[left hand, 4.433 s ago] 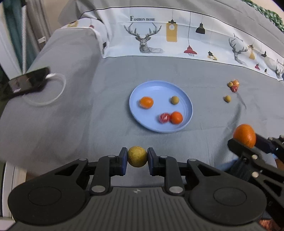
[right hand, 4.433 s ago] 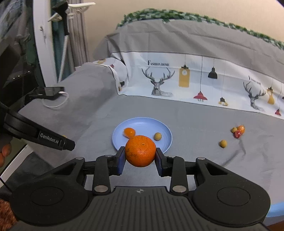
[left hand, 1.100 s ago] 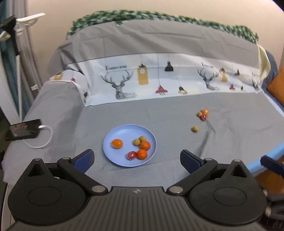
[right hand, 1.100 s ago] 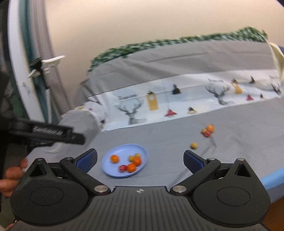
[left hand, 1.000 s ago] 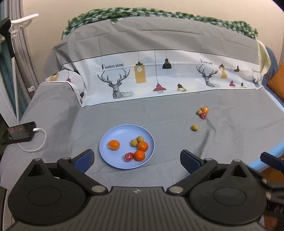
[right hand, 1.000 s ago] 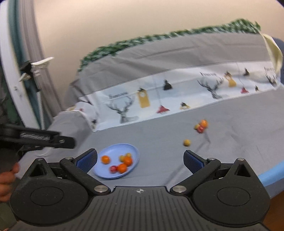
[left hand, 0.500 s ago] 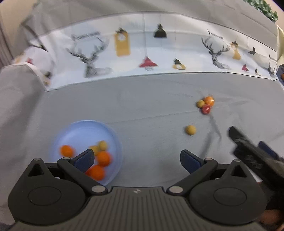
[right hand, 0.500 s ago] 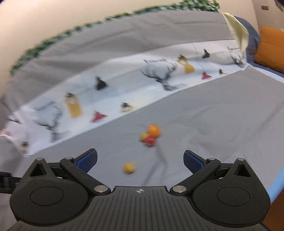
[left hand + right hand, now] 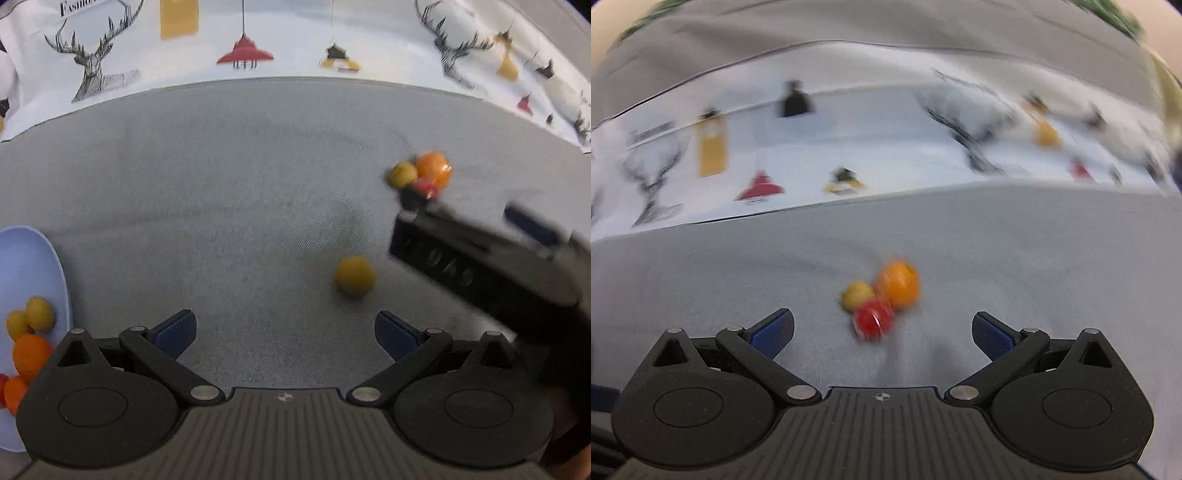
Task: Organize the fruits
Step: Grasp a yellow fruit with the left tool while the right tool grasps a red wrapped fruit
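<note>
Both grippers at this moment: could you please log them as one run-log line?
left gripper: open, near lone yellow fruit | right gripper: open, at three-fruit cluster | plate: partly filled

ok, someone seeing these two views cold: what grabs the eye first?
Probably the tight cluster of three fruits on the grey sheet: an orange one, a yellow-green one and a red one, sitting just ahead of the open right tongs. Next, the lone yellow fruit lying ahead of the open left tongs. Last, the blue plate at the left view's left edge, already holding fruit.
</note>
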{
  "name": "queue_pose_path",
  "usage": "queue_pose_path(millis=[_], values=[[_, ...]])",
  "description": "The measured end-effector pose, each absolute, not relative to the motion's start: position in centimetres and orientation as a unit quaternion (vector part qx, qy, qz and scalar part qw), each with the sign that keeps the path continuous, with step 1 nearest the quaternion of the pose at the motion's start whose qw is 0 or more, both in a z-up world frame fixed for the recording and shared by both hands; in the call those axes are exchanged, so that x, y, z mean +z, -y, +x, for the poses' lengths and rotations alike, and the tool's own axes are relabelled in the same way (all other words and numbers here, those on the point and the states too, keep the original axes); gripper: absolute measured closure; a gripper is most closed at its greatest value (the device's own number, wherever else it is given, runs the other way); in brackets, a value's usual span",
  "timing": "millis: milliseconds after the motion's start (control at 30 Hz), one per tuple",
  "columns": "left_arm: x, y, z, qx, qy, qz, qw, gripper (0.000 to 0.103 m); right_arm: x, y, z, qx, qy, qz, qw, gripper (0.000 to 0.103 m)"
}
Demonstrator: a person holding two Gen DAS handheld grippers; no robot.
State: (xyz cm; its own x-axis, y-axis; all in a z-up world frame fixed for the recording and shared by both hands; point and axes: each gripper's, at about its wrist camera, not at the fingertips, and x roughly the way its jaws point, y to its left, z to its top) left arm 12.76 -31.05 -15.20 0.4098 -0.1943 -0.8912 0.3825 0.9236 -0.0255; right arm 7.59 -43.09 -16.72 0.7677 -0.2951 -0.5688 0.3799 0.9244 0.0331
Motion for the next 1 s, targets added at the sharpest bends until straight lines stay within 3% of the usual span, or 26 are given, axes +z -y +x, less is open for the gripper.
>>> queue_pose_path(millis=[233,333,433,567,633,667,700,767,833,867,1000], values=[[-16.0,34.3,15.0,-0.232,-0.477,0.22,0.819,0.0,-19.2,46.5,9.9,-0.245,-0.329,0.137,0.902,0.001],[-16.5,32.6,15.5,-0.243,-0.491,0.167,0.82,0.0,-20.1,46.2,10.7,-0.246,-0.34,0.136,0.897,0.001],[-17.6,32.0,16.8,-0.255,-0.513,0.122,0.81,0.0,-20.4,44.5,11.4,-0.245,-0.349,0.058,0.903,0.001],[-17.5,33.2,16.3,-0.269,-0.479,0.16,0.82,0.0,-20.0,45.0,11.6,-0.245,-0.35,0.08,0.901,0.001],[-18.2,33.9,15.7,-0.288,-0.458,0.199,0.818,0.0,-19.9,44.3,11.4,-0.237,-0.335,0.072,0.909,0.014],[-18.6,34.0,15.6,-0.287,-0.451,0.202,0.821,0.0,-19.9,43.8,11.3,-0.222,-0.329,0.055,0.916,0.03],[-18.5,33.9,15.5,-0.292,-0.444,0.191,0.825,0.003,-19.7,43.3,11.3,-0.2,-0.322,0.044,0.924,0.07],[-18.2,33.3,15.6,-0.31,-0.423,0.177,0.833,0.025,-19.2,43.0,11.5,-0.195,-0.323,0.039,0.925,0.074],[-17.9,32.9,16.0,-0.322,-0.412,0.173,0.835,0.065,-18.7,44.2,11.4,-0.211,-0.314,0.08,0.922,0.073],[-17.8,32.7,16.4,-0.329,-0.414,0.168,0.832,0.072,-18.5,44.7,11.3,-0.218,-0.308,0.097,0.921,0.073],[-17.3,31.2,17.1,-0.338,-0.42,0.153,0.828,0.072,-17.5,44.9,10.1,-0.236,-0.299,0.092,0.92,0.073]])
